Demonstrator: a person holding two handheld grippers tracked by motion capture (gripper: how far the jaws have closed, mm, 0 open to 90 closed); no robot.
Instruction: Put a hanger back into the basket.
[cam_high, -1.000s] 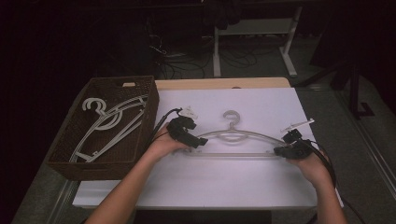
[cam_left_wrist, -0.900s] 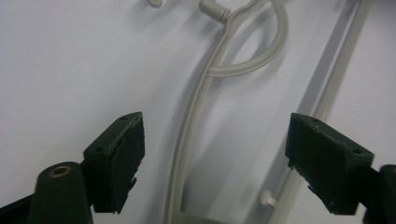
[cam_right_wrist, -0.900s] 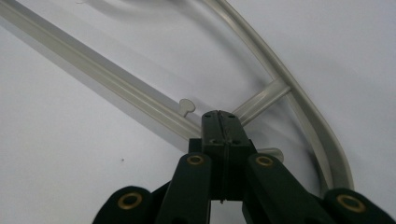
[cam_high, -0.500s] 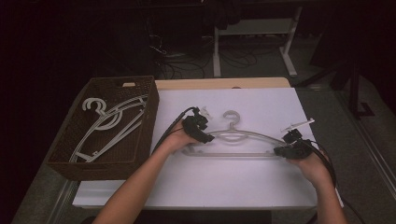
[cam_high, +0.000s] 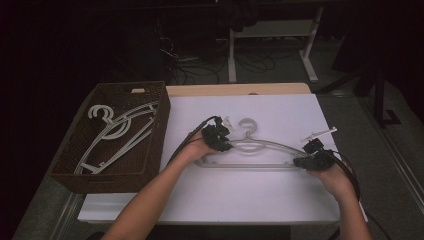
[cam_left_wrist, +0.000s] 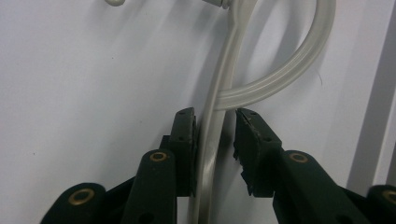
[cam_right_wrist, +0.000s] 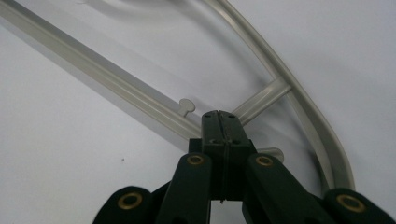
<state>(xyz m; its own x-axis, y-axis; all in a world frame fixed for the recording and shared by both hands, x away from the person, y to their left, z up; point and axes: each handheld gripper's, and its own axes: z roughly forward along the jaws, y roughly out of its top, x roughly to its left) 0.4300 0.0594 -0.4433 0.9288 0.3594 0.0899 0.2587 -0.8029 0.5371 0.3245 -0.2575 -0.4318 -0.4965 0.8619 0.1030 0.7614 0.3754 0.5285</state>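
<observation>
A clear plastic hanger (cam_high: 265, 145) lies flat on the white table (cam_high: 280, 200), hook (cam_high: 247, 124) pointing away from me. My left gripper (cam_high: 224, 144) sits at the hanger's neck, just left of the hook. In the left gripper view its jaws have just been closing, with the hanger's arm (cam_left_wrist: 211, 140) between them. One pad (cam_left_wrist: 187, 135) touches the arm and a gap stays at the other, so my left gripper (cam_left_wrist: 215, 127) is open. My right gripper (cam_high: 301, 161) is shut at the hanger's right end. In the right gripper view its tips (cam_right_wrist: 219, 120) meet over the joint of bar (cam_right_wrist: 116, 88) and strut.
A dark wicker basket (cam_high: 163, 117) stands at the table's left, holding several white hangers (cam_high: 117, 132). A loose clear clip bar (cam_high: 318, 134) lies beyond the right gripper, and a small clear piece (cam_high: 228, 121) lies beside the hook. Beyond the table's far edge are desk legs and cables.
My left hand has moved right along the hanger to its neck and lowered, and its jaws have narrowed around the arm. The right hand and the hanger have stayed put.
</observation>
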